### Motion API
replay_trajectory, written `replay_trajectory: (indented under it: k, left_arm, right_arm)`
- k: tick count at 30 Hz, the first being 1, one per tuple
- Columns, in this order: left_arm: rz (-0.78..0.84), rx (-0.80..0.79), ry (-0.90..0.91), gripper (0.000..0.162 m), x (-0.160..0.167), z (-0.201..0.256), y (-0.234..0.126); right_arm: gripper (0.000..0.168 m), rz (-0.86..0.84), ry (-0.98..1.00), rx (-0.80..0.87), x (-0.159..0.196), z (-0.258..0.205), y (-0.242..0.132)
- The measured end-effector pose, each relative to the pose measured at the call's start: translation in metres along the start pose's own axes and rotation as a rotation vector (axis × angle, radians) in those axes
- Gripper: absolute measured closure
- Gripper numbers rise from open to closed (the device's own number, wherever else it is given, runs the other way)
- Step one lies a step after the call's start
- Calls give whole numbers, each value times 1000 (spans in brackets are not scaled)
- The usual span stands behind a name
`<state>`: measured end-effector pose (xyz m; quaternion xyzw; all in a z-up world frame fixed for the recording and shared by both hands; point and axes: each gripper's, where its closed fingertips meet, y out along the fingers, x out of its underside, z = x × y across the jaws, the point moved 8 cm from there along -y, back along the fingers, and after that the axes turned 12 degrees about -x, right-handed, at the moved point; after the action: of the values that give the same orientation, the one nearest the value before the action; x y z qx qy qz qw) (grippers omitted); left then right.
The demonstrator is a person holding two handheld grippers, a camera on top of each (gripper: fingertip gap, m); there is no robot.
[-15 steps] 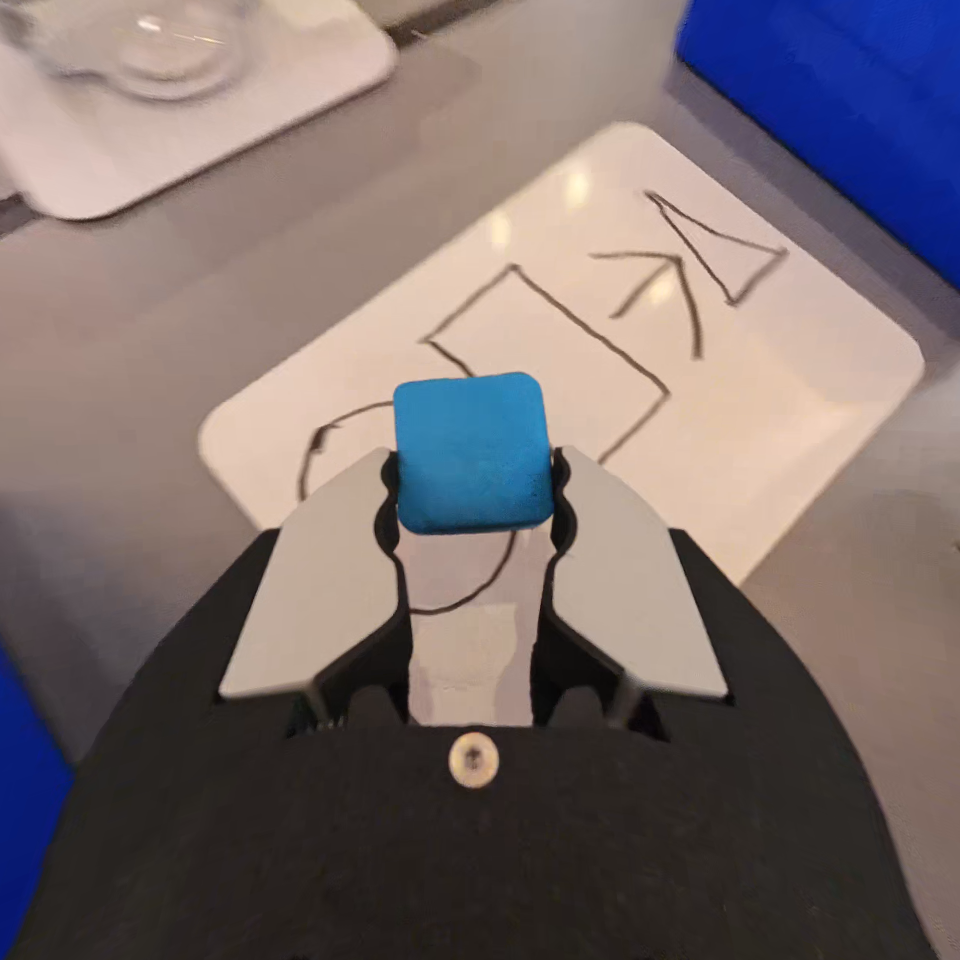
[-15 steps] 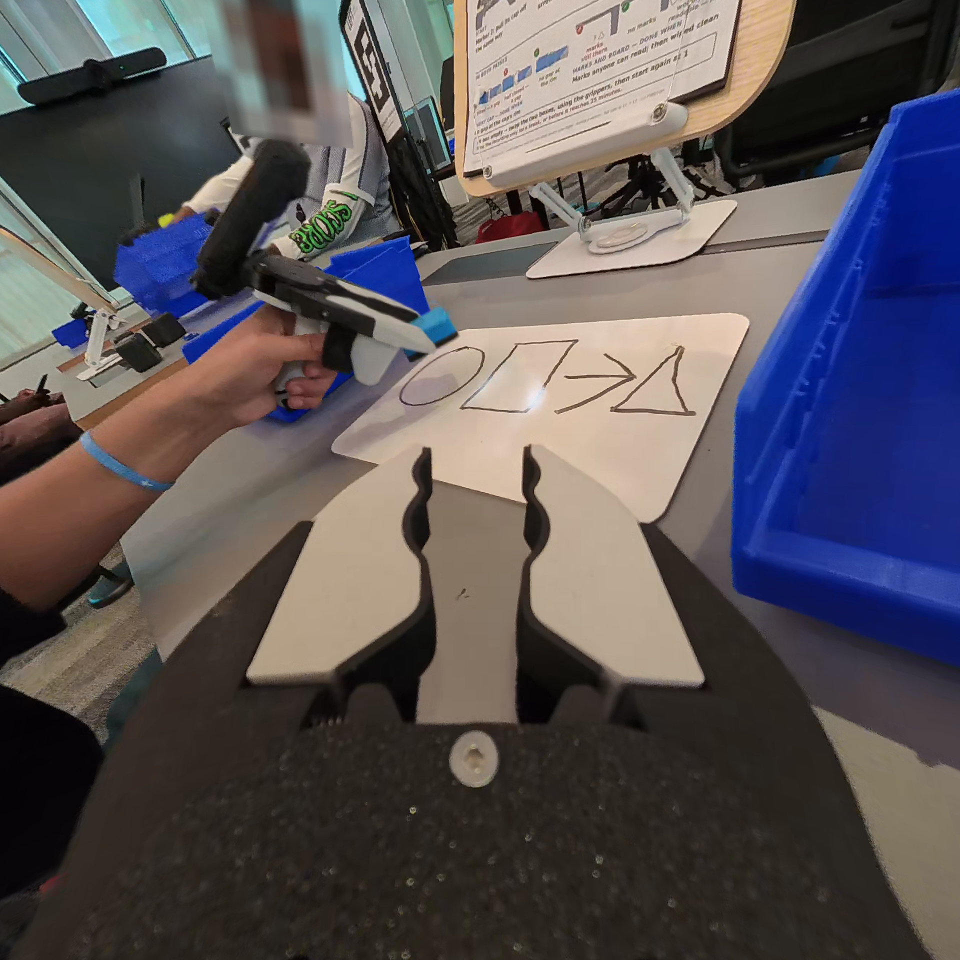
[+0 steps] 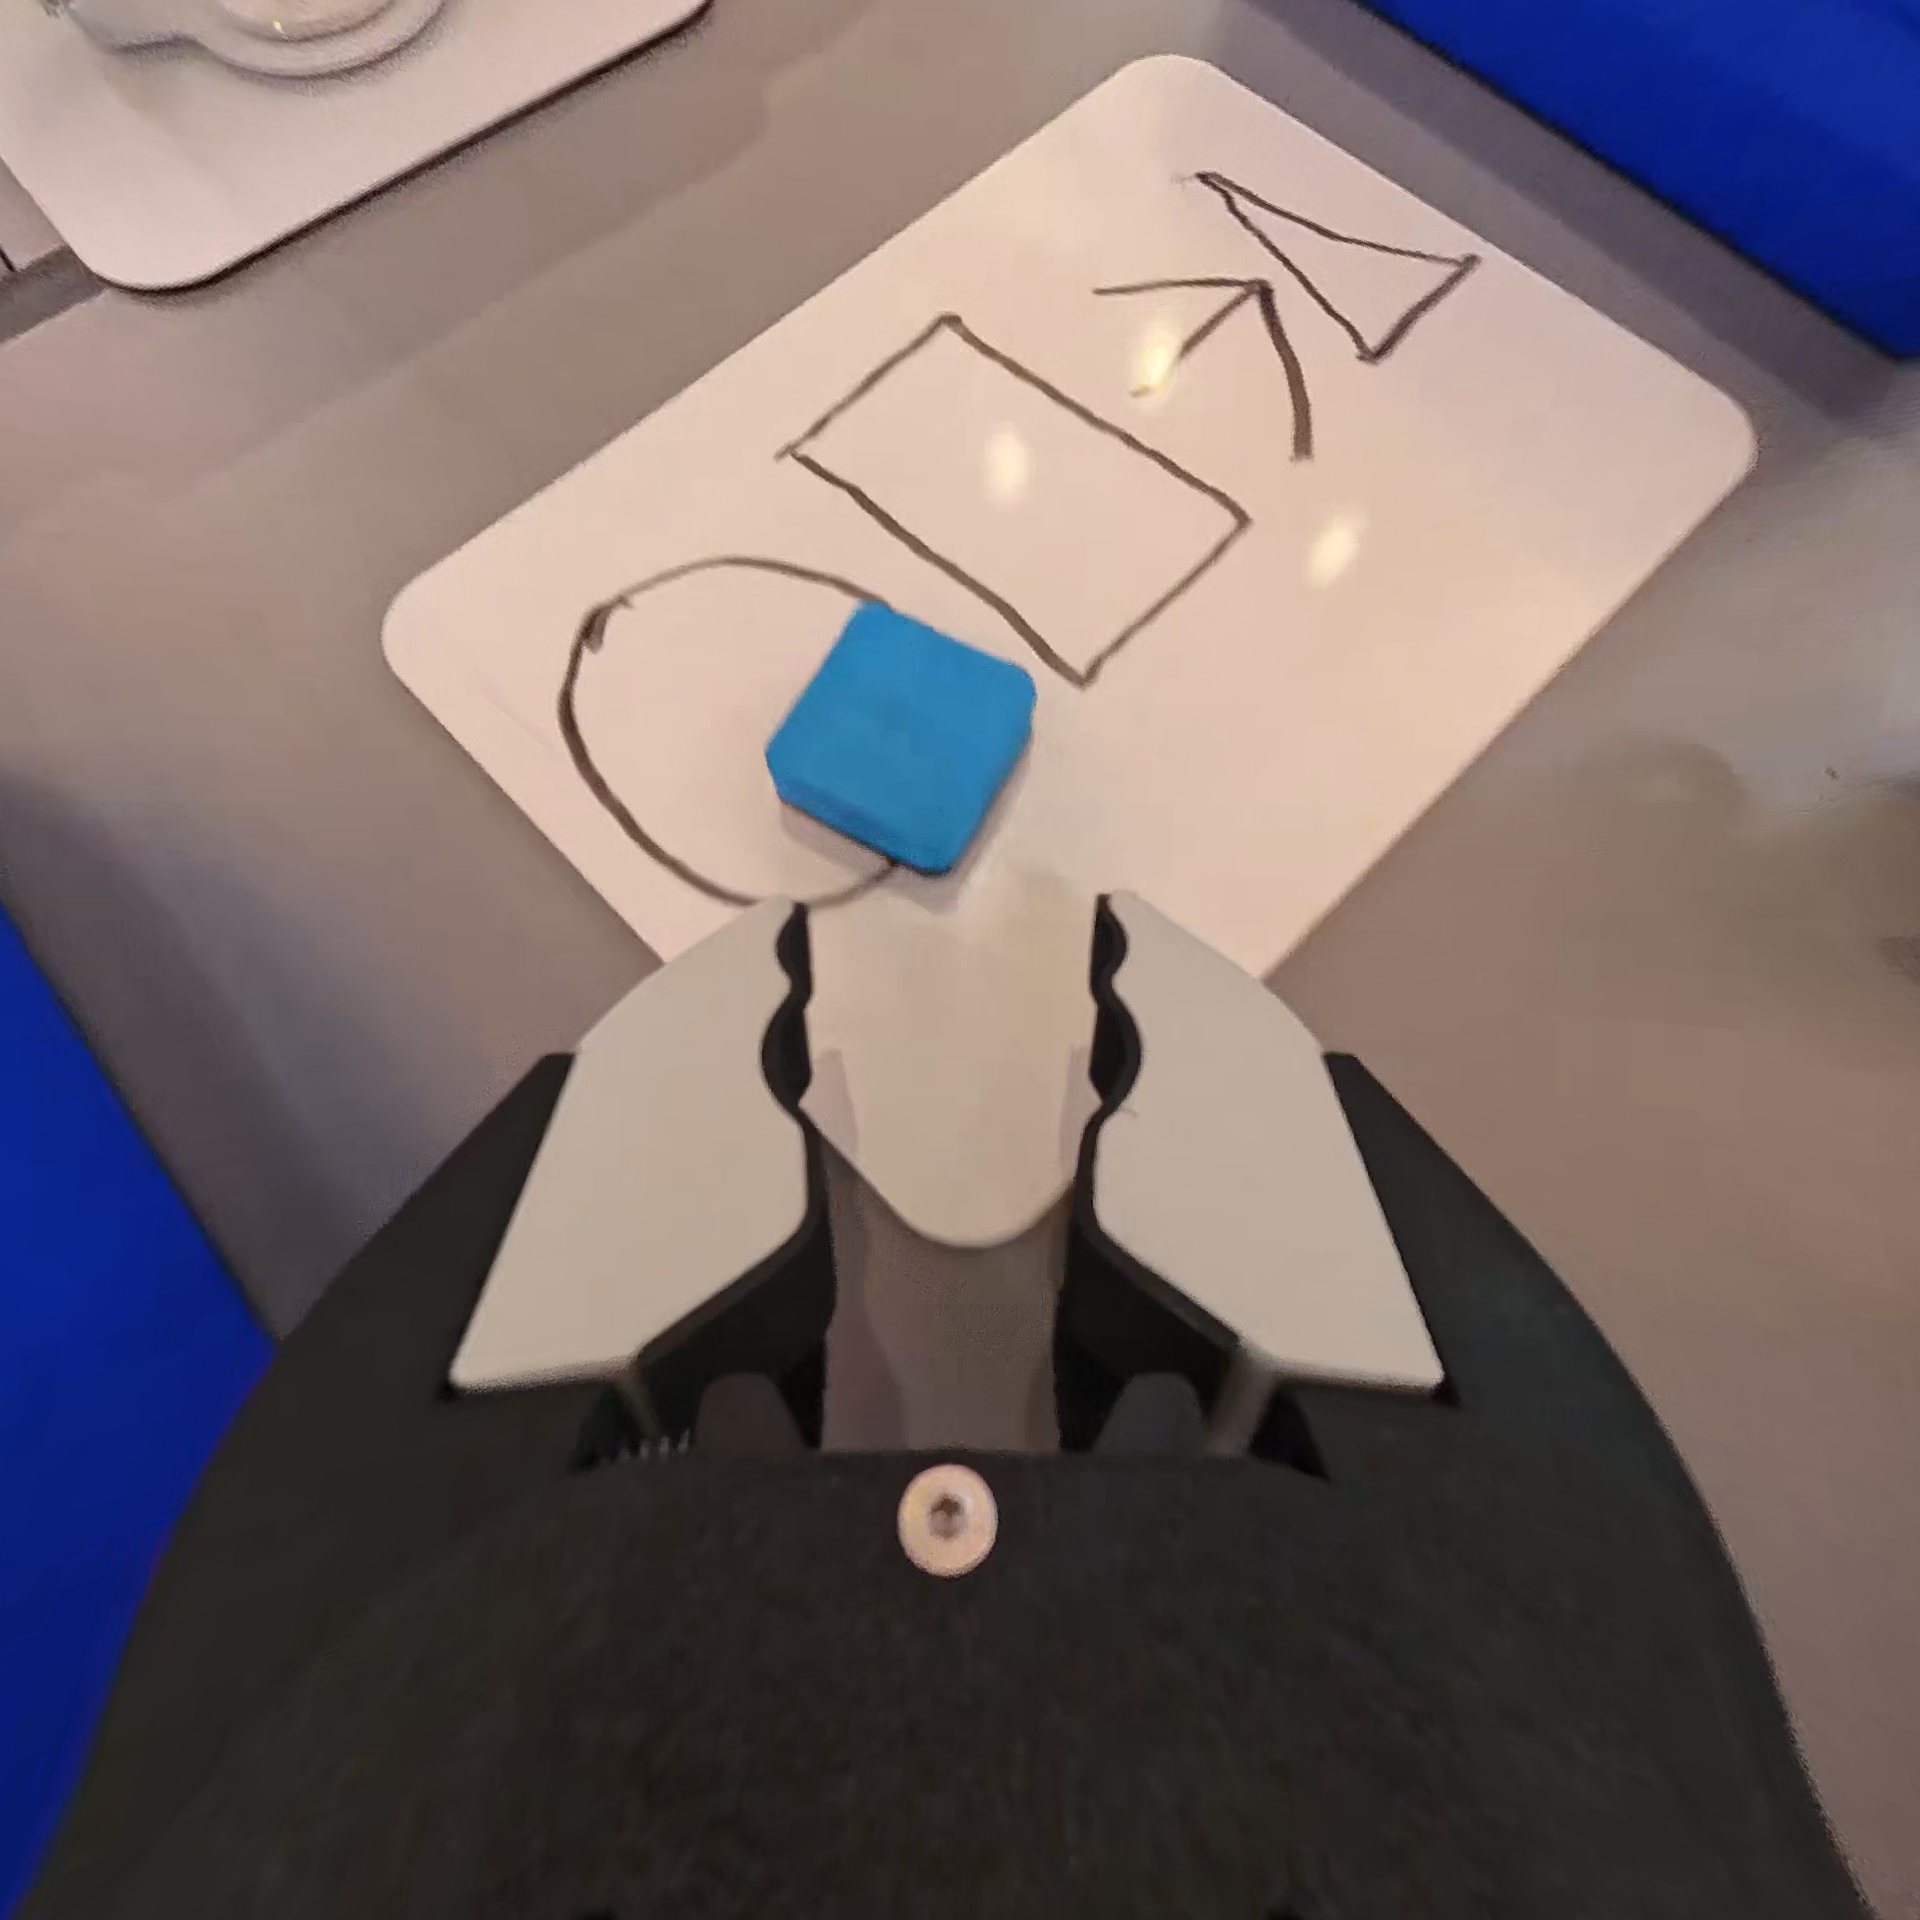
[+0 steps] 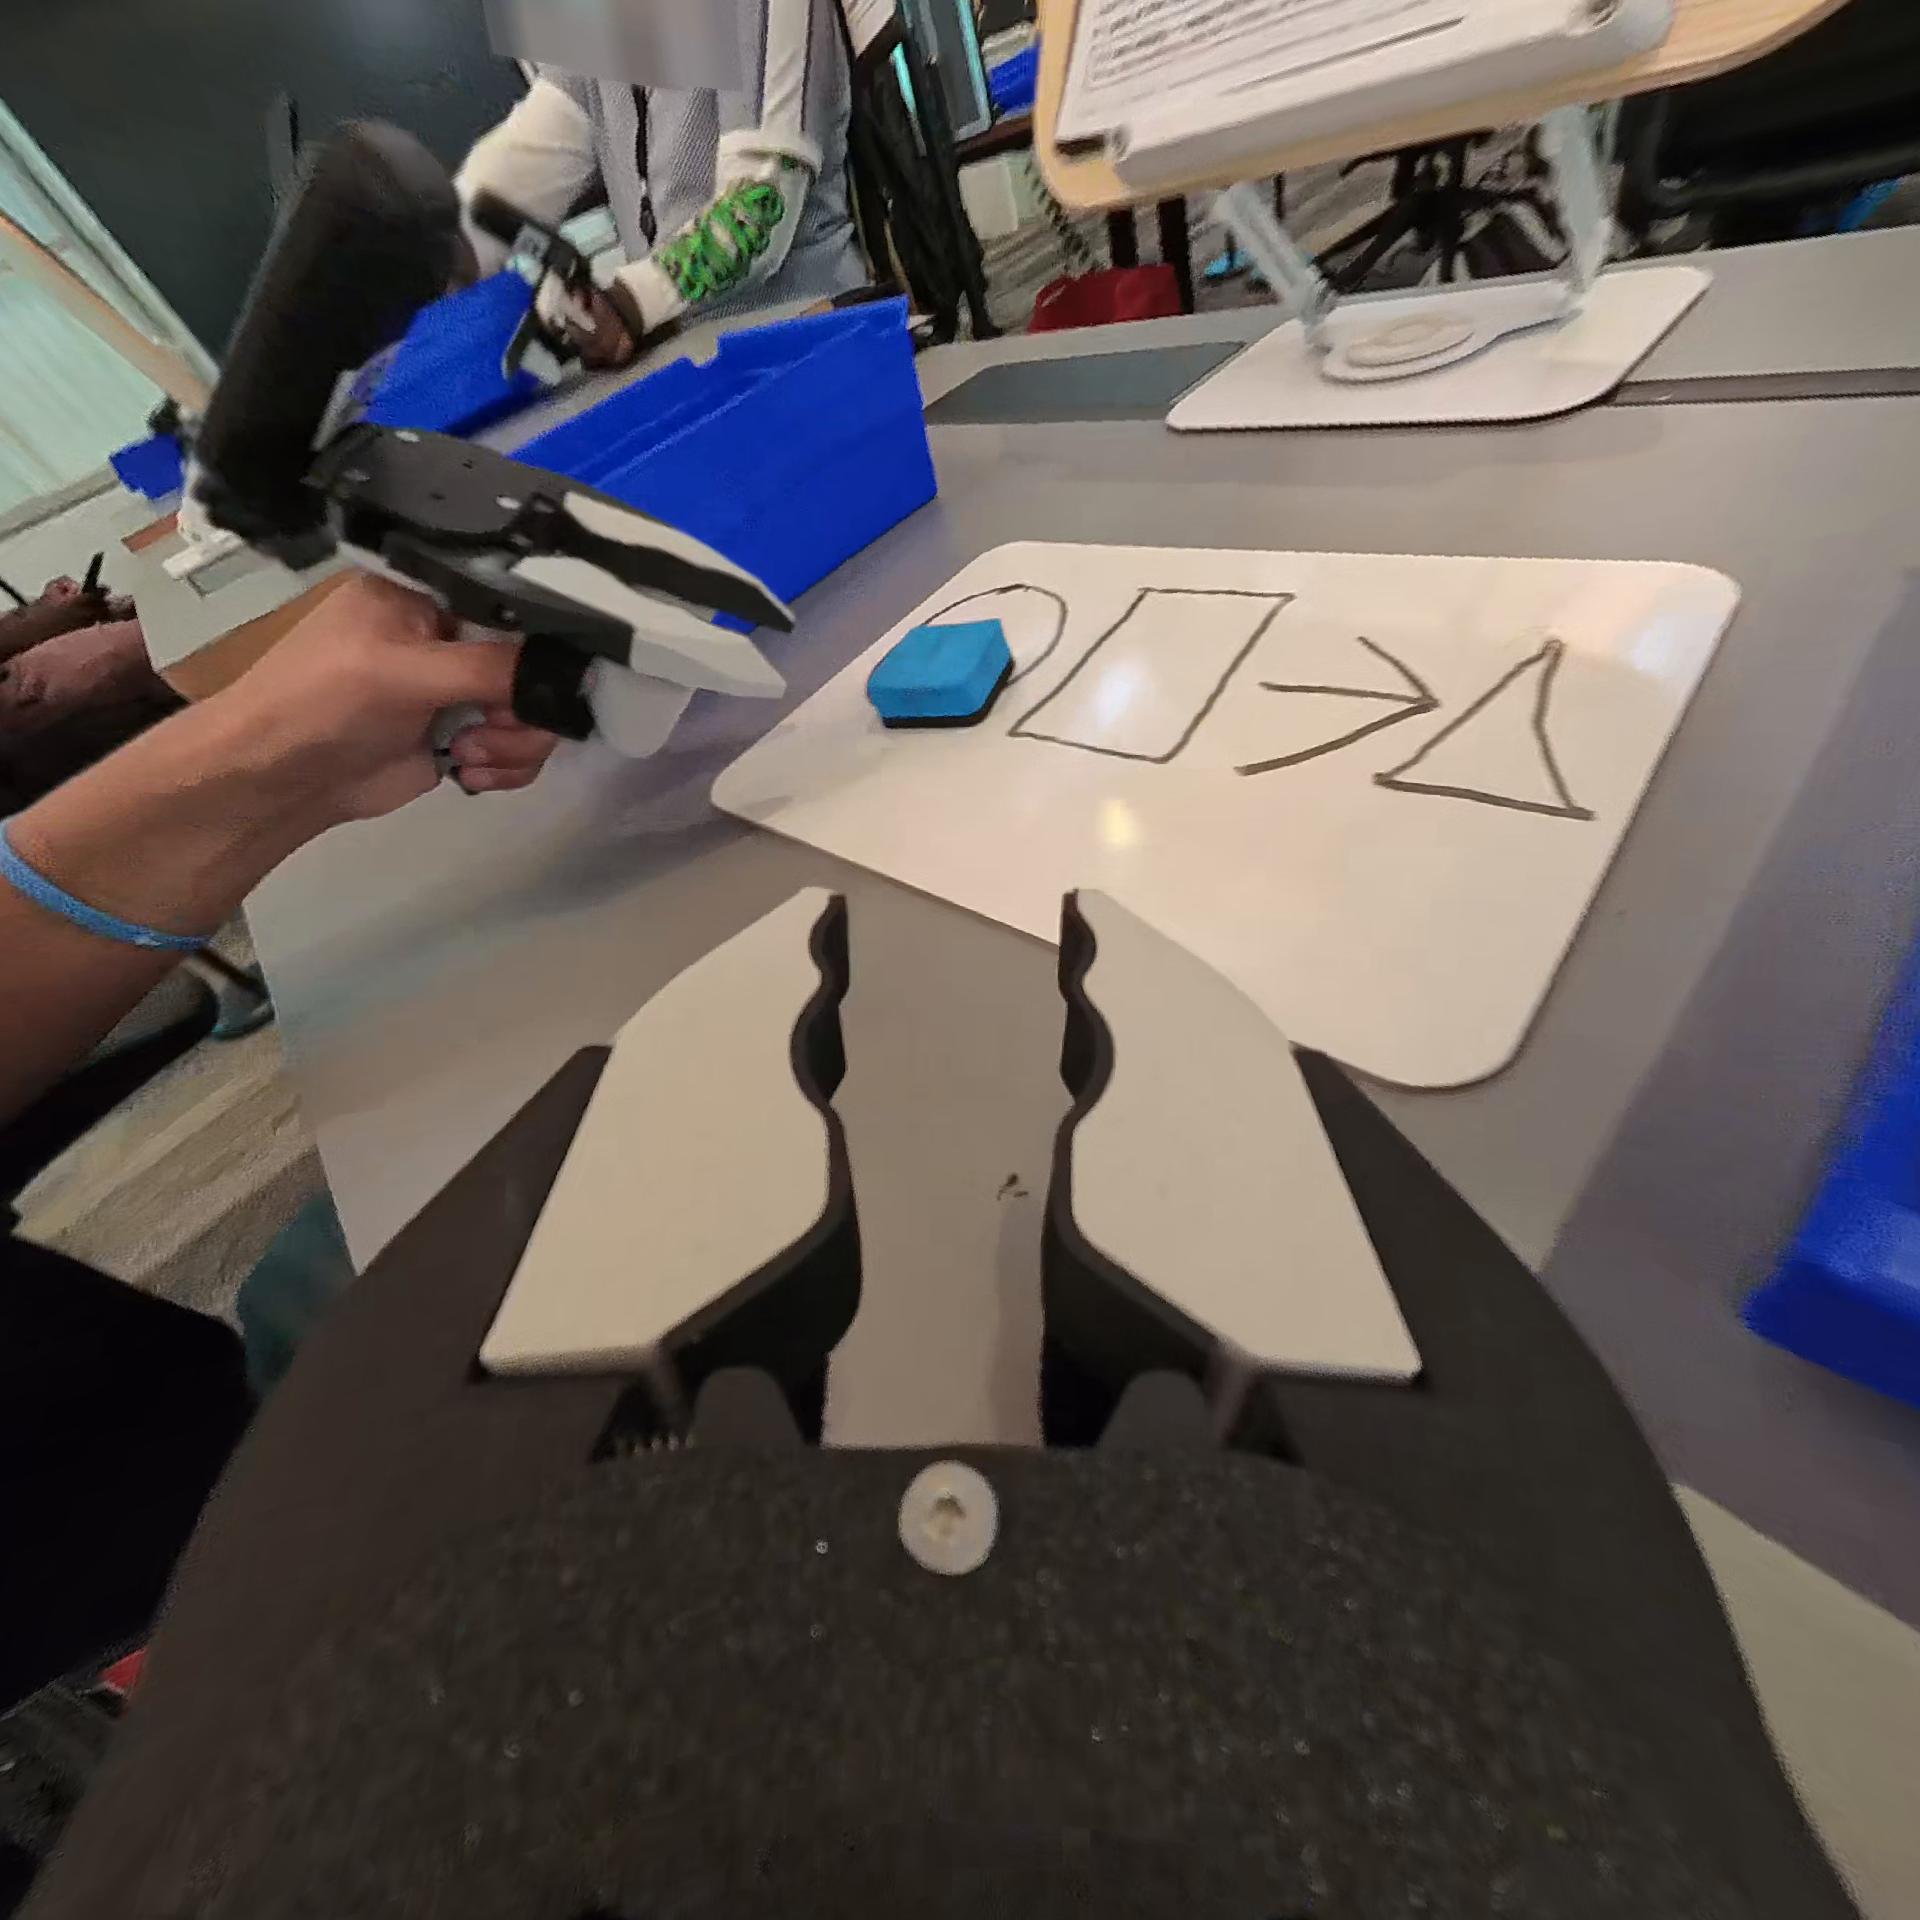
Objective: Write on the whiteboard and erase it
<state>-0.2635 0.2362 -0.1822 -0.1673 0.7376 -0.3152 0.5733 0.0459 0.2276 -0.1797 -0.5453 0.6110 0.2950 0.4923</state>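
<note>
A white whiteboard (image 3: 1403,644) lies on the grey table, with a circle, a rectangle, an arrow and a triangle drawn on it in black. A blue eraser (image 3: 902,750) lies on the board over the circle's edge; it also shows in the right wrist view (image 4: 940,670). My left gripper (image 3: 948,914) is open and empty, just short of the eraser and above the board's near edge. In the right wrist view the left gripper (image 4: 774,649) hangs left of the eraser. My right gripper (image 4: 951,909) is open and empty, over the table before the whiteboard (image 4: 1299,883).
A blue bin (image 4: 769,447) stands behind the left gripper, another blue bin (image 4: 1860,1226) at the right edge. A document stand on a white base (image 4: 1455,353) is at the back. A second person works with a gripper at a far table.
The left gripper has opened and let go of the blue eraser, which now lies on the board, and has drawn back. The right gripper has moved a little closer to the board.
</note>
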Motion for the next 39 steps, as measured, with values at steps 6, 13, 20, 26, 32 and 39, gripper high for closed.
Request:
replay_trajectory:
  k: [6, 13, 20, 26, 32, 39]
  left_arm:
    - [-17, 24, -7, 141, 31, -1, -8]
    - [-118, 86, -53, 145, 47, 0, 2]
    - [-138, 74, -46, 162, 47, 1, 2]
    - [-133, 49, -46, 162, 50, -5, 0]
    - [-130, 56, -64, 162, 51, -5, -1]
    - [-128, 71, -72, 162, 51, -4, -1]
  right_arm:
    - [129, -99, -63, -95, -21, -13, 43]
    - [116, -369, -183, -100, -52, -5, 129]
    - [106, -805, -421, -156, -62, 24, 213]
    - [108, -867, -437, -240, -53, 32, 244]
    - [138, -839, -406, -242, -46, 34, 253]
    - [125, -848, -378, -261, -55, 34, 254]
